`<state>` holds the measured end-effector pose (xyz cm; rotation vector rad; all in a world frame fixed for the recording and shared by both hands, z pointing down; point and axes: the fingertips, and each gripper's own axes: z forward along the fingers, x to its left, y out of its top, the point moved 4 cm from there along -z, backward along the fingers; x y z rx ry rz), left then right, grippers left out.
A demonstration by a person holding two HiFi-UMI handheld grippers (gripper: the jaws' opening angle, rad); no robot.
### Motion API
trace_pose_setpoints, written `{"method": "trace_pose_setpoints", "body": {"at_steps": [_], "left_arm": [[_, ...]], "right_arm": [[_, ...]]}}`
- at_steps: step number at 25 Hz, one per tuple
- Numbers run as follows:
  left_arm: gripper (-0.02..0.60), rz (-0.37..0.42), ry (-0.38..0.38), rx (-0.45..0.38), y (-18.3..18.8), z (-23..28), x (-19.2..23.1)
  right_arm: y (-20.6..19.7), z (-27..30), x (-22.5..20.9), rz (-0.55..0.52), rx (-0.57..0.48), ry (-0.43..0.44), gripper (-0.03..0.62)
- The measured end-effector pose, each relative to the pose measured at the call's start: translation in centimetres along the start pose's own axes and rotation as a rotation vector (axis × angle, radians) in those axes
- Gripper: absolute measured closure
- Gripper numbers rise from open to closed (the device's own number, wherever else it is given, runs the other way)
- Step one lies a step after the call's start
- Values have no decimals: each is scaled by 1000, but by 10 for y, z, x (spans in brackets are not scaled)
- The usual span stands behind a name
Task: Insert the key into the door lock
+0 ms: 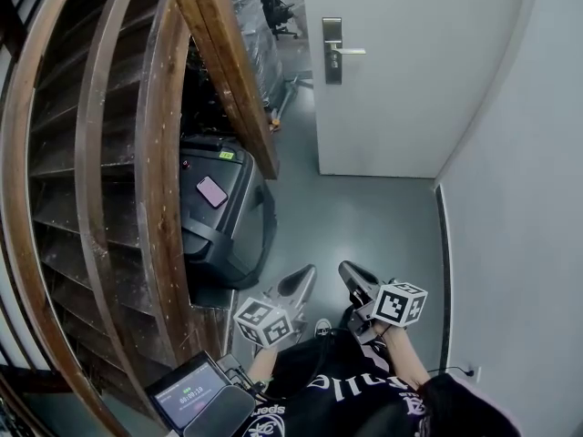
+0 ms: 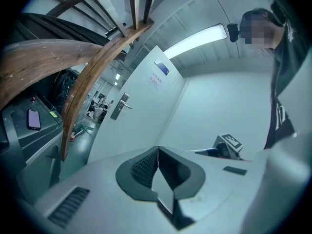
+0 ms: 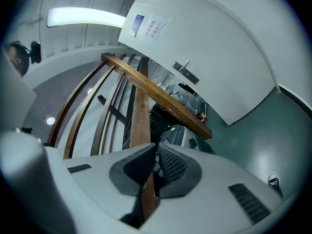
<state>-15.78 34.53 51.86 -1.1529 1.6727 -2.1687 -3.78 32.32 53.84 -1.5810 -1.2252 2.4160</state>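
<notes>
The white door stands across the floor ahead of me, its metal lock plate and lever handle on its left edge. The handle also shows small in the left gripper view and in the right gripper view. Both grippers hang low in front of me, far from the door. My left gripper is shut, pads touching, with nothing in it. My right gripper is closed with a thin gap, and a small grey piece that looks like the key is pinched there. It is mostly hidden.
A curved wooden stair railing fills the left. Under it stands a dark treadmill with a pink phone on its console. A white wall closes the right side. A small screen device sits at the bottom left.
</notes>
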Motion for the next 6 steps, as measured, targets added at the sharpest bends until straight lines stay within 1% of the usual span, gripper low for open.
{"method": "trace_pose_setpoints", "body": {"at_steps": [6], "left_arm": [[574, 4, -1, 2, 5, 3, -2]], "right_arm": [[5, -1, 2, 1, 1, 3, 560]]}}
